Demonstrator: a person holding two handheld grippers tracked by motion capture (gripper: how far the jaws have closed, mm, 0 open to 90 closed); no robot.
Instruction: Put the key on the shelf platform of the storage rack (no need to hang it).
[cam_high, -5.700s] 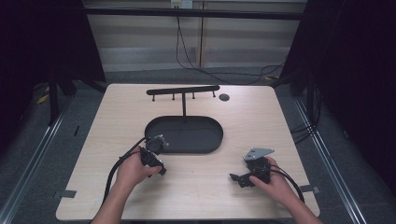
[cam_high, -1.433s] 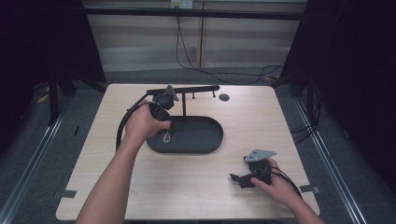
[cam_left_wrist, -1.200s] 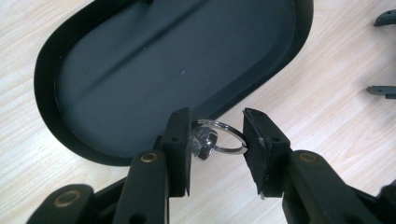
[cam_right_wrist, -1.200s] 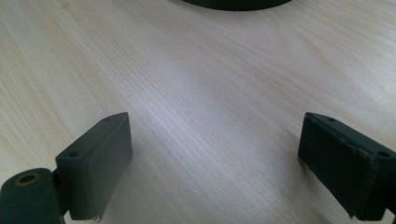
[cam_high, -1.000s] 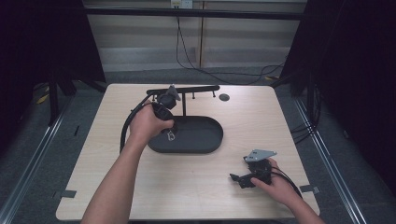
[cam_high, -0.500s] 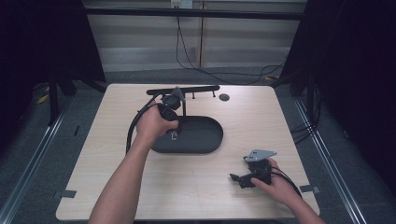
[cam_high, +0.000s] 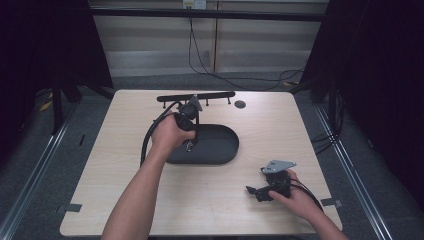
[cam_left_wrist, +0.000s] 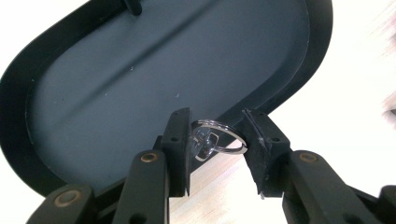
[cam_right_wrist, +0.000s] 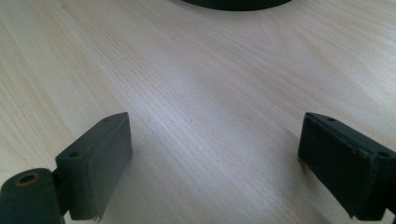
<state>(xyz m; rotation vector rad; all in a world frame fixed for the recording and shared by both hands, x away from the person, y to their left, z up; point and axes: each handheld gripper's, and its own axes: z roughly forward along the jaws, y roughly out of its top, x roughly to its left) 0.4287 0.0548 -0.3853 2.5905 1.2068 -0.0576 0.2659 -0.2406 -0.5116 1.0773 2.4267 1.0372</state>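
A key ring is clamped by the left gripper over the black tray's nine-o'clock end; a peg rack stands at twelve. The right gripper is held wide open, empty.

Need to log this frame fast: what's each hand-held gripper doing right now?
Left hand-held gripper: shut on the key ring, above the black tray.
Right hand-held gripper: open, holding nothing, over the table.

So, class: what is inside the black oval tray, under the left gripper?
The tray floor looks bare. The left gripper holds a key ring over its near rim; the rim beneath the jaws is covered.
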